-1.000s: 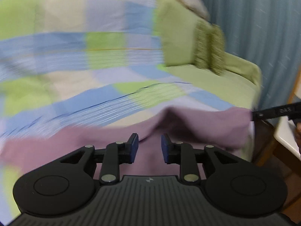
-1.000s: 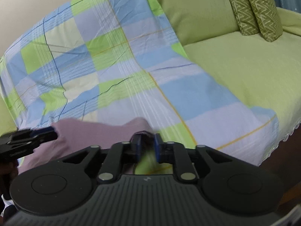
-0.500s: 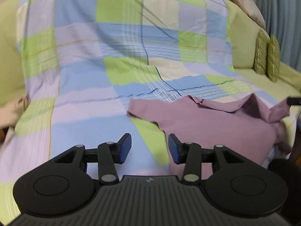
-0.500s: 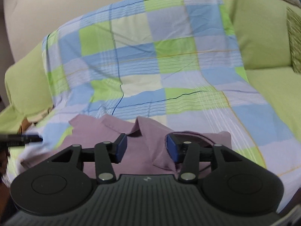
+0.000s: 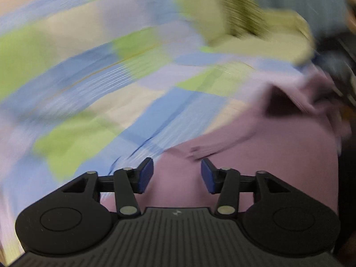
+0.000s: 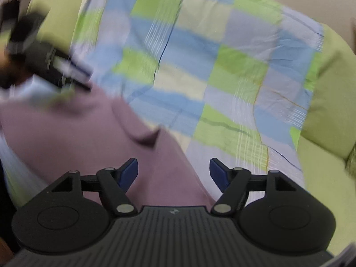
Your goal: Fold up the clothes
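Left wrist view first: nearest the lens, the left gripper (image 5: 177,175) has its blue pads moderately apart and its jaws are opening, with nothing pinched between them; only a small pale logo mark sits on its ribbed black body, too small to read as writing. Just beyond the pads lies the mauve shirt (image 5: 255,155), rumpled, spread over the checked sheet (image 5: 111,77) of blue, green and lilac squares. Past the shirt, on its far right side, a dark blurred shape is the other tool, too smeared to detail. Farther off, beyond the shirt, the green sofa (image 5: 262,44) runs across the top of the view, all heavily blurred. In the right wrist view, the right gripper (image 6: 173,173) stands wider, its jaws opening too, empty, hovering over the shirt's near edge. The shirt's collar fold shows just beyond the pads. At the shirt's far left corner the left gripper appears as a black blur. No legible text shows anywhere.
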`<action>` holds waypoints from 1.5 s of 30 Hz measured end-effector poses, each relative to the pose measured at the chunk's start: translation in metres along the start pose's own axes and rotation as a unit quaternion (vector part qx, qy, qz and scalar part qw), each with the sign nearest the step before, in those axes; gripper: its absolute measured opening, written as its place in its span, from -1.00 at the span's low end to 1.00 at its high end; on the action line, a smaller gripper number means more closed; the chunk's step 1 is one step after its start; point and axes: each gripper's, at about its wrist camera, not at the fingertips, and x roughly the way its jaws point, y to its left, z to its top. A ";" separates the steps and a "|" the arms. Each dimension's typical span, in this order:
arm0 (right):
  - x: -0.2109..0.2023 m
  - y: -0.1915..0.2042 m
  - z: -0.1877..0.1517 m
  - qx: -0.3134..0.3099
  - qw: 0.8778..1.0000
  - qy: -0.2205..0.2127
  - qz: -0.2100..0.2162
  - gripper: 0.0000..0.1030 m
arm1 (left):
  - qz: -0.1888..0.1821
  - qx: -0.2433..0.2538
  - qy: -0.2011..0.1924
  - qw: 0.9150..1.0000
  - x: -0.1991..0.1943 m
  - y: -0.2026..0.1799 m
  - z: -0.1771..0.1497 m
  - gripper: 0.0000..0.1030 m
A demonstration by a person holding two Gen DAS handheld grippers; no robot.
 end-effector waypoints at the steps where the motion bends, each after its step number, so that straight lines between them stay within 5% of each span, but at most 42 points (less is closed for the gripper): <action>1: 0.005 -0.002 -0.001 0.001 1.000 0.004 0.008 0.31 | -0.002 0.023 0.001 1.000 0.003 -0.006 0.003 0.06; 4: 0.016 -0.008 -0.003 0.011 0.999 0.013 0.031 0.31 | -0.021 0.139 0.009 0.990 0.028 -0.029 0.016 0.08; 8: 0.026 -0.009 -0.007 0.018 0.998 0.015 0.055 0.31 | -0.030 0.144 0.017 0.989 0.048 -0.023 0.024 0.08; 9: 0.027 -0.010 -0.007 0.022 0.998 0.016 0.056 0.31 | -0.046 0.113 0.021 0.992 0.052 -0.015 0.027 -0.07; 10: 0.028 -0.013 -0.008 0.033 0.998 0.015 0.059 0.31 | -0.058 0.088 0.027 0.994 0.055 -0.009 0.030 -0.55; 11: 0.028 -0.016 -0.007 0.042 0.997 0.014 0.063 0.30 | -0.060 0.078 0.032 0.995 0.056 -0.005 0.031 -0.79; 14: 0.028 -0.022 -0.011 0.066 0.995 0.013 0.073 0.22 | -0.047 0.070 0.039 0.996 0.056 -0.004 0.033 -0.92; 15: 0.030 -0.021 -0.013 0.062 0.995 0.018 0.070 -0.06 | -0.045 0.070 0.040 0.996 0.056 -0.005 0.033 -0.94; 16: 0.030 -0.019 -0.014 0.053 0.996 0.022 0.062 -0.60 | -0.032 0.078 0.038 0.996 0.051 -0.009 0.035 -0.95; 17: 0.030 -0.018 -0.016 0.047 0.997 0.022 0.053 -0.93 | -0.027 0.081 0.035 0.996 0.048 -0.011 0.036 -0.95; 18: 0.027 -0.017 -0.018 0.042 0.998 0.018 0.038 -0.89 | -0.023 0.078 0.029 0.996 0.045 -0.010 0.038 -0.96; 23: -0.001 -0.050 -0.006 0.095 0.994 -0.032 0.035 -0.90 | -0.002 0.062 -0.015 0.998 0.024 0.024 0.079 -0.95; 26: -0.012 -0.082 0.026 0.087 0.994 -0.067 -0.003 -0.90 | 0.038 0.068 -0.054 0.996 0.011 0.052 0.116 -0.95; 28: -0.039 -0.103 0.062 0.068 0.988 -0.124 -0.062 -0.90 | 0.082 0.065 -0.114 0.988 -0.023 0.082 0.155 -0.95; 32: -0.107 -0.095 0.105 0.021 0.965 -0.229 -0.129 -0.90 | 0.133 0.068 -0.193 0.970 -0.087 0.098 0.182 -0.95; 35: -0.142 -0.067 0.113 -0.016 0.956 -0.262 -0.132 -0.90 | 0.161 0.066 -0.214 0.961 -0.131 0.084 0.166 -0.95; 38: -0.153 -0.022 0.111 -0.060 0.957 -0.263 -0.112 -0.89 | 0.165 0.057 -0.194 0.965 -0.149 0.061 0.129 -0.95; 41: -0.133 0.050 0.091 -0.099 0.969 -0.223 -0.043 -0.89 | 0.154 0.027 -0.145 0.977 -0.150 0.032 0.062 -0.95; 45: -0.086 0.129 0.060 -0.089 0.982 -0.149 0.071 -0.89 | 0.123 -0.048 -0.032 0.991 -0.128 -0.002 -0.046 -0.92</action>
